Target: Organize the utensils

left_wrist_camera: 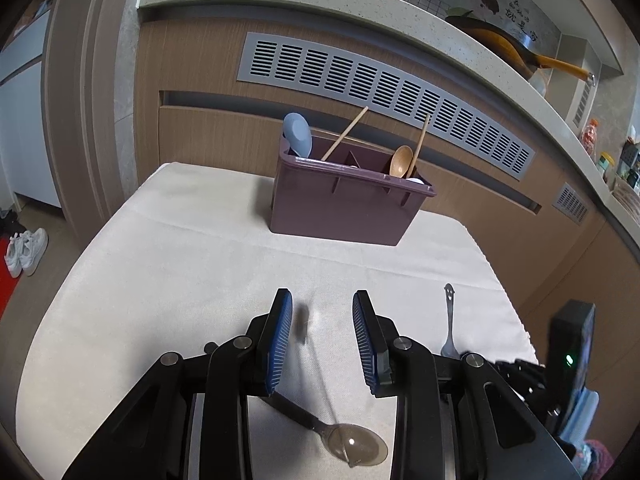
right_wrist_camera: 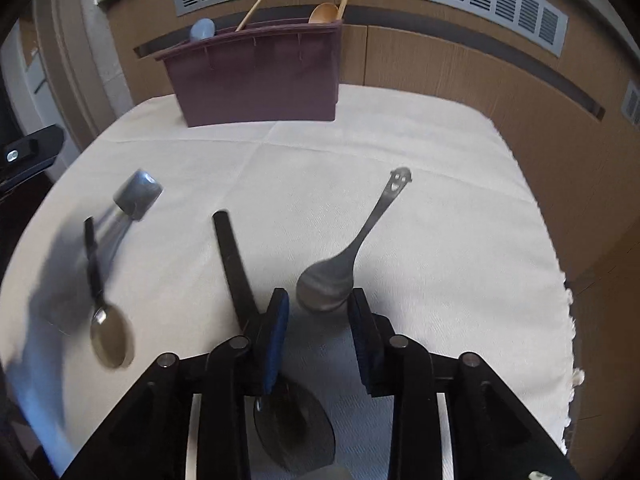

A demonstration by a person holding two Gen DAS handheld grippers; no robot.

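A purple utensil caddy (left_wrist_camera: 344, 208) (right_wrist_camera: 260, 80) stands at the table's far edge, holding a blue spoon (left_wrist_camera: 298, 134), a wooden spoon (left_wrist_camera: 401, 161) and chopsticks (left_wrist_camera: 345, 133). My left gripper (left_wrist_camera: 322, 320) is open above the cloth; a translucent grey spoon (left_wrist_camera: 352, 446) lies under it, also blurred in the right wrist view (right_wrist_camera: 106, 320). My right gripper (right_wrist_camera: 318, 312) is open, right behind the bowl of a steel spoon (right_wrist_camera: 340, 276) with a smiley handle (left_wrist_camera: 449, 320). A black spoon (right_wrist_camera: 240, 276) lies under its left finger.
The table wears a white cloth (left_wrist_camera: 200, 280) with a frayed right edge (right_wrist_camera: 568, 320). Wooden cabinets with a grey vent (left_wrist_camera: 380, 84) rise behind. White shoes (left_wrist_camera: 26, 250) sit on the floor at left. A pan (left_wrist_camera: 512, 48) rests on the counter.
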